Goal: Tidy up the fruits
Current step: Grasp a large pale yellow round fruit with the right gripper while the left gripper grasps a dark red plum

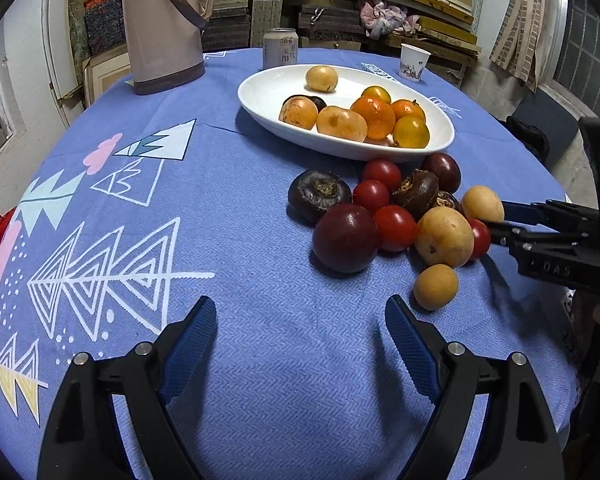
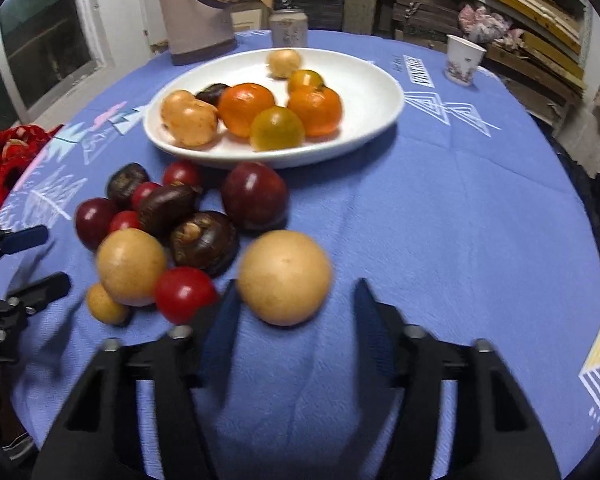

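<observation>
A white oval plate holds several oranges and yellow fruits. Beside it on the blue cloth lies a pile of red tomatoes, dark plums, brown water chestnuts and yellow loquats. My left gripper is open and empty, above bare cloth short of the pile. My right gripper is open, its fingers on either side of a round yellow loquat at the pile's near edge. It also shows in the left wrist view, at the loquat.
A tall beige thermos jug, a drink can and a paper cup stand at the table's far side. A red cloth lies at the left edge. Shelves of boxes lie behind.
</observation>
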Demonstrator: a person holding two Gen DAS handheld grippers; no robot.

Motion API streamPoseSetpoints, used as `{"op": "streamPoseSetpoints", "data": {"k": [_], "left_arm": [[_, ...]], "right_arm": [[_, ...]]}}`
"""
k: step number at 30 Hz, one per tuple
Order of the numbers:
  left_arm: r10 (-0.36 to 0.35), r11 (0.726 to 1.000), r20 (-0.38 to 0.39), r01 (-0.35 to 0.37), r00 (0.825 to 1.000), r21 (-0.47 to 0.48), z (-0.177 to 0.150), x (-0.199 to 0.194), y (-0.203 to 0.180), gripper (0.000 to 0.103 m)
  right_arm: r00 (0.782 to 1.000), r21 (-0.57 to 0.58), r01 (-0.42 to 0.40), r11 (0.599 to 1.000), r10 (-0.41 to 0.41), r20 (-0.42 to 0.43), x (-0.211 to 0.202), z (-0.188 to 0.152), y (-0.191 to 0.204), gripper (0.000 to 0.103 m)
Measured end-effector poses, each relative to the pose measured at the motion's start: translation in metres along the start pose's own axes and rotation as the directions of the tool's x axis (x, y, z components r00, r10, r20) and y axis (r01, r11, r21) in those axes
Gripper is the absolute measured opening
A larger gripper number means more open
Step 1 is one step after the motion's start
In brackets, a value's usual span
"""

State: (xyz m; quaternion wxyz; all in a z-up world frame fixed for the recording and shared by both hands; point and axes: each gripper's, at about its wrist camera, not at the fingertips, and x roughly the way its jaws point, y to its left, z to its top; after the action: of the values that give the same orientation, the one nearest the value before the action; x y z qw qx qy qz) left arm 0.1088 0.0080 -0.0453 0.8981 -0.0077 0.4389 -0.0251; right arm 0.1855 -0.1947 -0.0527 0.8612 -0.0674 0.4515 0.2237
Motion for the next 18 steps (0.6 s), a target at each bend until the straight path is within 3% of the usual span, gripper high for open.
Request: {"op": "streamPoseSetpoints", "data": {"k": [1, 7, 14, 18], "left_arm": [[-0.001, 1.000, -0.002, 0.001, 1.000, 0.001, 0.000, 0.000, -0.001, 0.087], [0.012, 1.000, 0.001, -0.012, 1.000, -0.005, 0.002, -0.001, 0.003, 0.087], [0.039, 0.999, 0.030, -0.038, 0.999, -0.026, 0.011, 0.004, 0.007, 0.087], [0.017, 1.000, 0.018, -0.016, 1.000, -0.008, 0.014, 0.011, -0.001, 0.085]], "right_arm": [[1.000, 0.001, -0.005, 1.000, 0.005, 0.000, 0.000, 0.001, 0.000, 0.045], [0.998, 0.027, -0.056, 0.998, 0.055, 0.014, -0.005, -0.001, -0.002, 0.045], [0.998, 0.062, -0.054, 0.997, 0.052, 0.038, -0.026, -0.028, -0.007, 0.045], [0.997, 0.084, -0.056, 0.995, 0.053, 0.047, -0.031, -0.039, -0.010, 0.045]]}}
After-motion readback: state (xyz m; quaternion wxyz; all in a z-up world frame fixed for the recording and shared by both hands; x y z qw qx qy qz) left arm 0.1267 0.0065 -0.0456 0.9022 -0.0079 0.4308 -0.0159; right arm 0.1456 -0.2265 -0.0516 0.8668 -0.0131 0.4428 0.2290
